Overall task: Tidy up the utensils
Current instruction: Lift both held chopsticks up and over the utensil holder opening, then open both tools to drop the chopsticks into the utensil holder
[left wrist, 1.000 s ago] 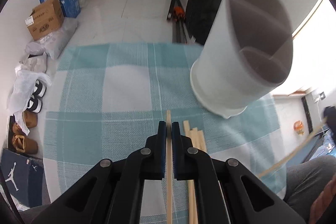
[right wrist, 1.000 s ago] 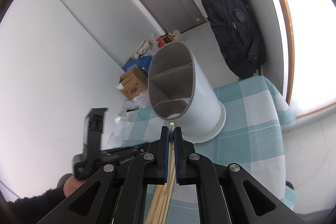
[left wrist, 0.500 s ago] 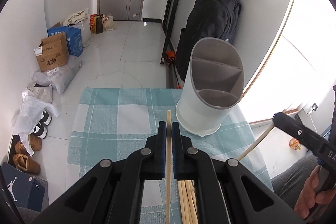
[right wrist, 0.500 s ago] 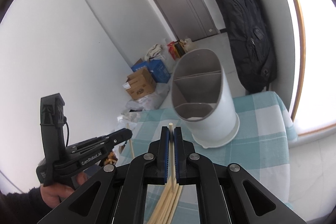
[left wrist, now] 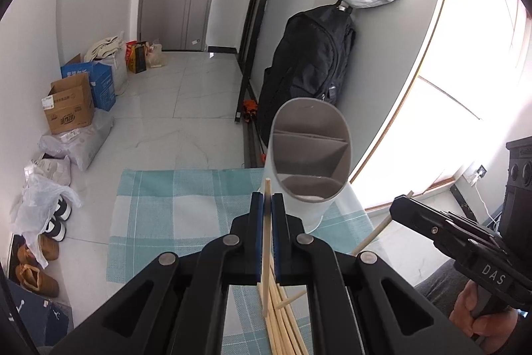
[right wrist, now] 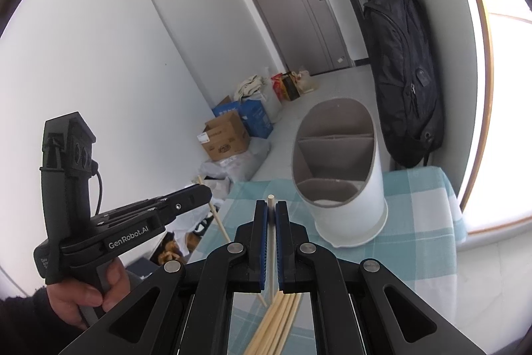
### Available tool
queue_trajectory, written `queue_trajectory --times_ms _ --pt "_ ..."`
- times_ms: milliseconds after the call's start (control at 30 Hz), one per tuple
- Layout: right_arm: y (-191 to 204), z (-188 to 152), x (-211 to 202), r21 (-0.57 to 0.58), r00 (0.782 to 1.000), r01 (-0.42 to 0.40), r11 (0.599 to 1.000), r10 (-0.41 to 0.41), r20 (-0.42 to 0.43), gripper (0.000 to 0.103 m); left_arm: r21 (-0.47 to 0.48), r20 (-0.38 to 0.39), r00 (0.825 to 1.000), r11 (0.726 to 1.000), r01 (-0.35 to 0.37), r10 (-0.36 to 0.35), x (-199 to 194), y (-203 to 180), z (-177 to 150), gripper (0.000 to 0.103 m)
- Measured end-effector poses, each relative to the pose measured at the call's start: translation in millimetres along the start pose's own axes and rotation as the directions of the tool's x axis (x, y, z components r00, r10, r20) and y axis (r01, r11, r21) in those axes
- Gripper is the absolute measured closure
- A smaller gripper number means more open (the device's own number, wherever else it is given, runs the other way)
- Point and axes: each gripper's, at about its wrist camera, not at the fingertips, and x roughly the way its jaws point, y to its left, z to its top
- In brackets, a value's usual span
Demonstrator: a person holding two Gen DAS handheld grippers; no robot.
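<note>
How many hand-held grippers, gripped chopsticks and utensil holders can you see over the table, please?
Hand-held grippers: 2, left hand-held gripper, right hand-held gripper
Gripped chopsticks: 2, left chopstick, right chopstick
Utensil holder: 1
Total: 5

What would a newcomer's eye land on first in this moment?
Each hand-held gripper, left and right, is clamped on one chopstick, raised over the loose pile on the checked cloth. Just ahead stands the white holder, its compartments empty. A black backpack hangs behind.
</note>
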Motion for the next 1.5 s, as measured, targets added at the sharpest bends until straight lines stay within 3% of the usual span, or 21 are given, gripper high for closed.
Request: queue_trajectory --times_ms 233,467,833,1167,1500 --pt "0 33 -16 0.012 1.000 0.000 1.000 -0.001 0.022 0.099 0.052 0.038 0.999 0.998 0.030 -0.032 -18 -19 34 0.102" --pt "-2 88 -39 0.018 0.998 0.011 1.000 -0.012 0.066 0.099 0.054 0.098 0.993 0.997 0.053 -0.058 -35 -30 80 0.102" --pt "-12 160 -35 -0.012 0.992 0.057 0.998 -0.055 0.110 0.099 0.077 0.144 0.987 0.995 0.065 -0.076 -17 -39 136 0.102" --pt "-34 185 1 -0.039 0.982 0.137 0.990 -0.131 0.134 0.099 0.066 0.178 0.979 0.994 0.084 -0.095 28 -30 138 0.102" --pt "-52 172 48 -0.077 0.986 0.158 0.985 -0.153 0.060 0.099 0.056 0.095 0.989 0.992 0.111 -0.115 55 -17 115 0.102"
